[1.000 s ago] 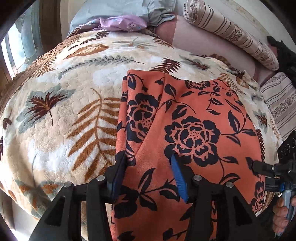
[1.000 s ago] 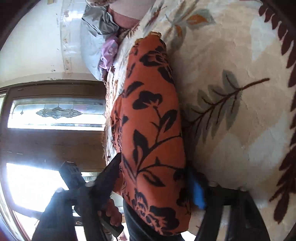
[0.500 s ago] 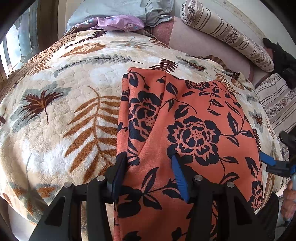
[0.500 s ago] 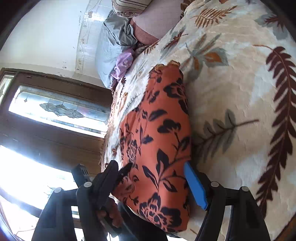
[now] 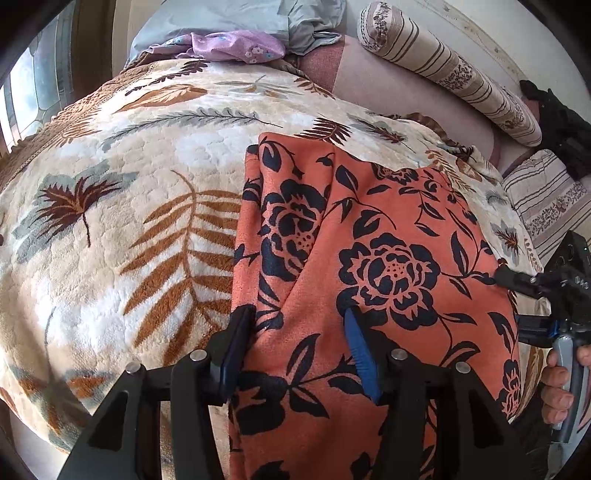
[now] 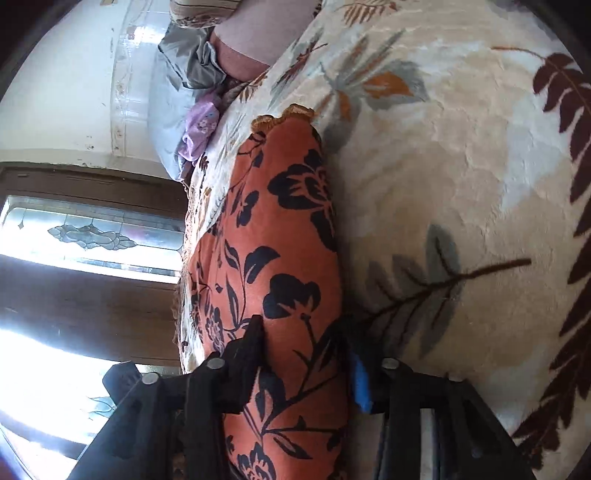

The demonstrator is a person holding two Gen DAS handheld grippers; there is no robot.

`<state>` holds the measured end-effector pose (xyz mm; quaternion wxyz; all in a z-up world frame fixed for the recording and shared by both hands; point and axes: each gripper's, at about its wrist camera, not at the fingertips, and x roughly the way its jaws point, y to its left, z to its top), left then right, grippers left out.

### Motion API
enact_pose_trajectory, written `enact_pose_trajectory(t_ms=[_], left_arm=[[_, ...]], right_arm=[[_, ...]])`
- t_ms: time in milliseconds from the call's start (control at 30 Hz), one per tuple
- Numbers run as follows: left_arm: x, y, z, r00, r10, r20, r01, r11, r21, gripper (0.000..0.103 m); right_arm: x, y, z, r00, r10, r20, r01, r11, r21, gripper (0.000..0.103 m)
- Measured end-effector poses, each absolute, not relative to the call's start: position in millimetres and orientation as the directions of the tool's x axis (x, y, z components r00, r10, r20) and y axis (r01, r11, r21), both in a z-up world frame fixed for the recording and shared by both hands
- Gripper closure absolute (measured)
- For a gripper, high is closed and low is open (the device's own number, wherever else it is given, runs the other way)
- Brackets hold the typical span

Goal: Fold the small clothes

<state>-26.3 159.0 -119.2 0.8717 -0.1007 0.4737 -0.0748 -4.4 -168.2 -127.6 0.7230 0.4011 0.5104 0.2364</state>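
An orange garment with black flowers (image 5: 369, 236) lies flat on a cream leaf-print blanket (image 5: 110, 229) and hangs over the bed's near edge. My left gripper (image 5: 299, 332) is open, its jaws astride the garment's left fold near the front edge. My right gripper (image 6: 303, 343) is open, with its jaws either side of the garment's right edge (image 6: 280, 240). It also shows at the right of the left wrist view (image 5: 517, 299), at that edge.
A grey pillow (image 5: 236, 18) and a lilac cloth (image 5: 236, 46) lie at the head of the bed. A striped bolster (image 5: 450, 70) and a striped pillow (image 5: 546, 199) lie at the right. A glazed wooden door (image 6: 85, 236) stands beyond the bed's left side.
My right gripper swung out away from the garment, then came back in around its right edge. My left gripper has stayed open over the left fold.
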Motion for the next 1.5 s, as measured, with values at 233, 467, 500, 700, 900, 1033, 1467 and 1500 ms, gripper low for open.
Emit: enact_pose_trajectory(t_ms=[233, 467, 500, 700, 900, 1033, 1467, 1500], left_arm=[[-27.3, 158.0, -120.0, 0.545, -0.228, -0.807, 0.039, 0.968, -0.248, 0.048], [-23.6, 167.5, -101.5, 0.505, -0.288, -0.814, 0.017, 0.946, -0.324, 0.051], [-24.3, 172.3, -91.9, 0.519, -0.319, -0.793, 0.015, 0.931, -0.365, 0.051], [-24.1, 191.3, -114.3, 0.431, -0.327, -0.841, -0.071, 0.917, -0.393, 0.066], [-27.4, 199.9, -97.8, 0.483, -0.361, -0.798, -0.071, 0.892, -0.447, 0.071], [5.4, 199.9, -64.4, 0.546, -0.365, -0.754, -0.021, 0.894, -0.447, 0.057], [78.4, 207.8, -107.8, 0.403, -0.402, -0.822, -0.141, 0.86, -0.49, 0.072], [68.5, 208.1, -104.4, 0.404, -0.411, -0.817, -0.135, 0.857, -0.497, 0.059]], right_arm=[[48.9, -168.3, -133.2, 0.363, 0.759, -0.541, 0.118, 0.538, 0.835, 0.024], [37.4, -160.5, -125.2, 0.396, 0.647, -0.651, 0.06, 0.69, 0.722, 0.067], [35.6, -164.3, -124.9, 0.402, 0.635, -0.66, 0.083, 0.692, 0.717, 0.052], [5.1, -176.4, -74.9, 0.526, 0.587, -0.616, -0.001, 0.724, 0.689, 0.031], [-24.8, -119.0, -44.4, 0.43, 0.705, -0.564, -0.229, 0.689, 0.688, 0.031], [-40.2, -94.4, -80.7, 0.328, 0.704, -0.63, -0.239, 0.707, 0.665, 0.031], [-44.7, -104.1, -89.8, 0.328, 0.739, -0.589, -0.233, 0.668, 0.707, 0.031], [-45.2, -105.2, -89.4, 0.329, 0.74, -0.586, -0.233, 0.666, 0.709, 0.031]])
